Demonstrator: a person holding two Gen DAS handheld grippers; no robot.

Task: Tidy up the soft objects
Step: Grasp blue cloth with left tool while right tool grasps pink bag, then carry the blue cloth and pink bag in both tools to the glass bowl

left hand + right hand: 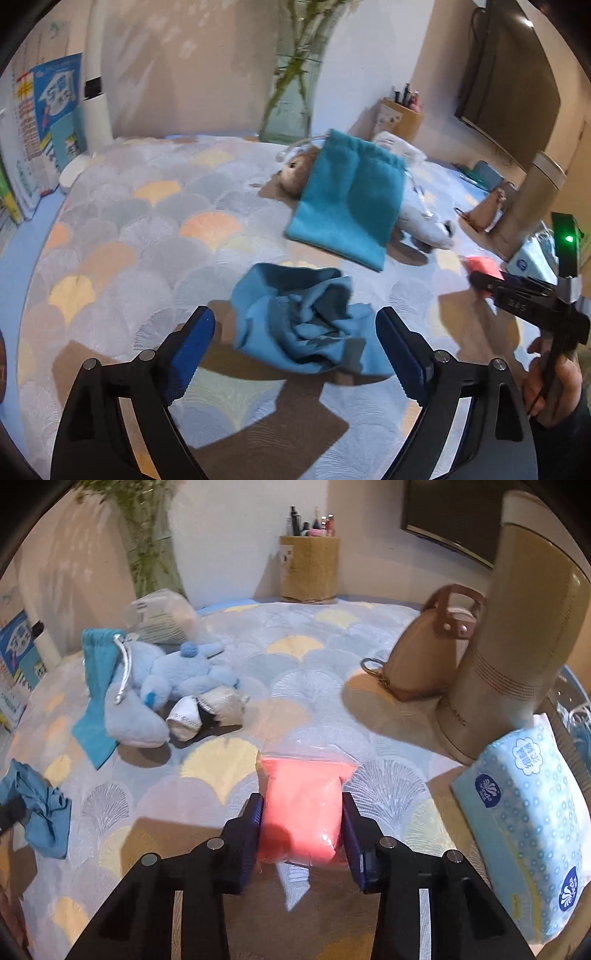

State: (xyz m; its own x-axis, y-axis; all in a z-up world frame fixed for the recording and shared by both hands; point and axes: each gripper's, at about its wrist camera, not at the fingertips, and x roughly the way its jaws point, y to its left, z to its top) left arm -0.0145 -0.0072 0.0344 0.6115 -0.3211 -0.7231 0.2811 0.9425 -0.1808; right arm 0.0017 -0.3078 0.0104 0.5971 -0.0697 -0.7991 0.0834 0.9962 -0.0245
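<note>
Left gripper (295,347): fingers (192,354) spread wide, flanking the crumpled blue cloth (306,325) without contact.
Right gripper (303,827): fingers clamped on the pink bag (303,812).
Table (122,229): open patterned surface left of the cloth.
Tissue pack (524,830): near the table's right edge.

Little can be read. The tissue pack (524,823), at four o'clock in the right wrist view, carries white Chinese characters in a cloud-shaped badge and round blue logos, with print too small to make out. At nine o'clock in the left wrist view, a blue poster (57,96) shows large white Chinese characters, too blurred to read.
</note>
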